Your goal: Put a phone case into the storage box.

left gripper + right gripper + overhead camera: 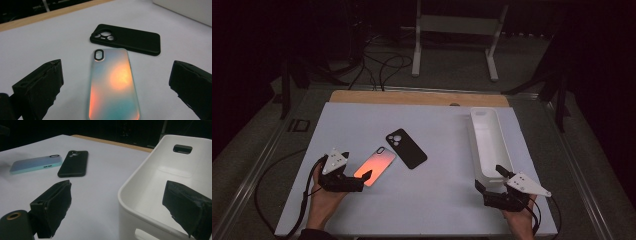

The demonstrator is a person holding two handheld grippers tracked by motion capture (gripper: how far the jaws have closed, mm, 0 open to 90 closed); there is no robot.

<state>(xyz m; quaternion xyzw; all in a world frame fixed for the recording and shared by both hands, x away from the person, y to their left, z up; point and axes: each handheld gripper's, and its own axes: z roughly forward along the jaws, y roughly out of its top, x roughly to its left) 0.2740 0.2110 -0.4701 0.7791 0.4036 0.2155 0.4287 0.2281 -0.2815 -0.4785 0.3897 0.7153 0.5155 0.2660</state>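
**Iridescent case lined up for a grasp by the left gripper**

High view: an iridescent phone case (375, 166) is seen lying flat on the white surface (437, 200), left of centre, with its near end at the fingers of the left gripper (359, 177), which are spread wide and hold nothing. A black phone case (406, 148) lies just beside it, farther back and to the right. A long white bin (490, 142) stands along the right side, and the right gripper (492, 180) is held at the bin's near end, its fingers also wide and empty.

Left gripper view: the iridescent phone case (113, 85) is framed between the two open fingers, its camera hole pointing away. The case is judged to be the thing to be picked up. For a sound grasp, the gripper should be lowered until the fingers straddle the long edges, then closed squarely across the width; since the case is thin and flat, one edge may need to be tipped up first. The black phone case (127, 38) lies close beyond the far end and should not be nudged.

Right gripper view: the near wall of the white bin (150, 195) is seen between the open fingers; the bin is empty, so nothing blocks a drop there. Both cases are seen well apart, to the left.
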